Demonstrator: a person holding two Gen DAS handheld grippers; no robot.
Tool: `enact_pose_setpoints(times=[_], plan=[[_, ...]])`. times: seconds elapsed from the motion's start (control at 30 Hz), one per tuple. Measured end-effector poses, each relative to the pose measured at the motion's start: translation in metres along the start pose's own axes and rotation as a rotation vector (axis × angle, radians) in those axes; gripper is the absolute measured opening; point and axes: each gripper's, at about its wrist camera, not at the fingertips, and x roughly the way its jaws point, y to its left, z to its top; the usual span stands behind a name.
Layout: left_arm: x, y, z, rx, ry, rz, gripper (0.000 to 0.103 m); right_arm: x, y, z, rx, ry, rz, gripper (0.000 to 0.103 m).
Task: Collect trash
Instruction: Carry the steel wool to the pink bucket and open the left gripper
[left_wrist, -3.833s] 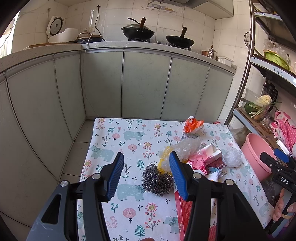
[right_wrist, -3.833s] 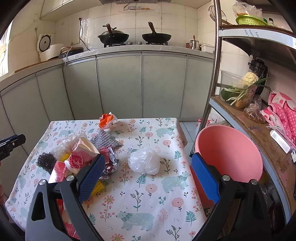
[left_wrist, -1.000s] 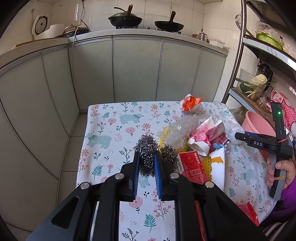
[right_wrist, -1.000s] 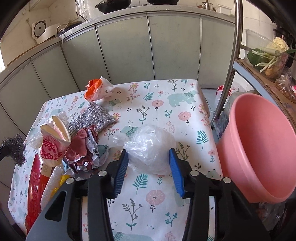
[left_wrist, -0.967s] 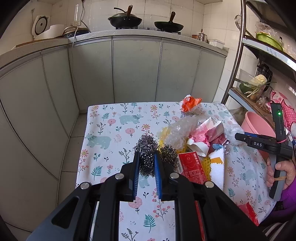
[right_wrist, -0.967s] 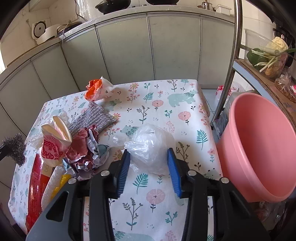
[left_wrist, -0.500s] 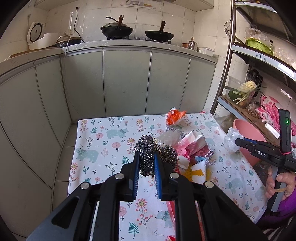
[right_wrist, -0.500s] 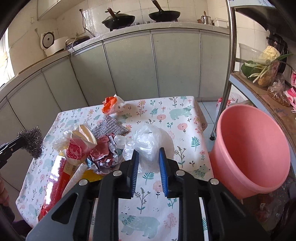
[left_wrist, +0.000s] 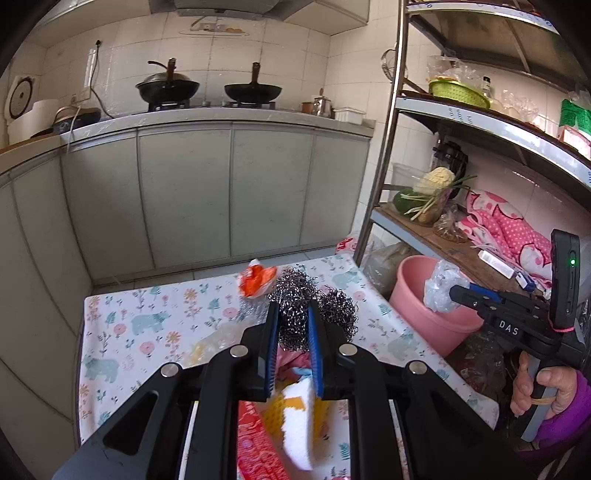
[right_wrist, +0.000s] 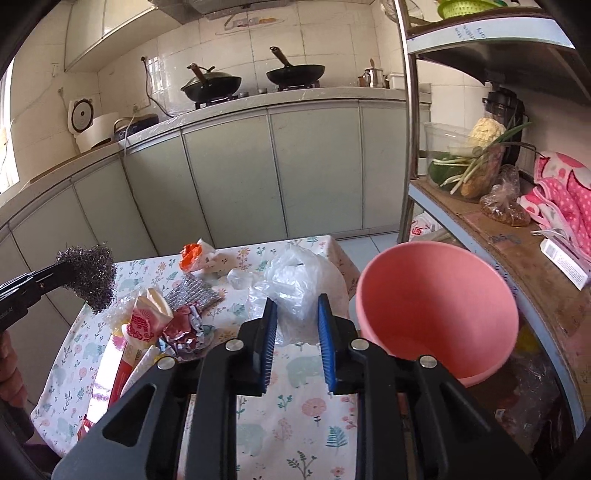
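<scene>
Both tools are holding trash above the worktop (right_wrist: 295, 417).
The left tool (left_wrist: 291, 325) is clamping a steel scourer (left_wrist: 293, 295); the right tool (right_wrist: 297, 314) is pinching a clear plastic bag (right_wrist: 299, 284) beside the pink bucket (right_wrist: 436, 306).

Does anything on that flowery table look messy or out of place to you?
Yes. A heap of trash sits on the tablecloth: a crumpled foil wrapper, a torn red-and-white packet, an orange wrapper and a flat silver scouring pad. It looks odd on a dining surface while the pink bin beside it looks nearly empty.
</scene>
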Motion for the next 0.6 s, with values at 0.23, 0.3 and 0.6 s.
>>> enact_pose_setpoints(times=[0.23,0.3,0.6], plan=[[0.024,-0.057,0.029,0.103,-0.018,-0.101,0.014,-0.01,-0.06,0.0,0.104,-0.028,-0.109,0.022],[0.035,-0.073,0.036,0.121,-0.016,-0.129,0.014,-0.01,-0.072,-0.003,0.125,-0.03,-0.128,0.022],[0.095,-0.148,0.04,0.206,0.015,-0.222,0.014,-0.001,-0.099,-0.014,0.148,-0.026,-0.19,0.022]])
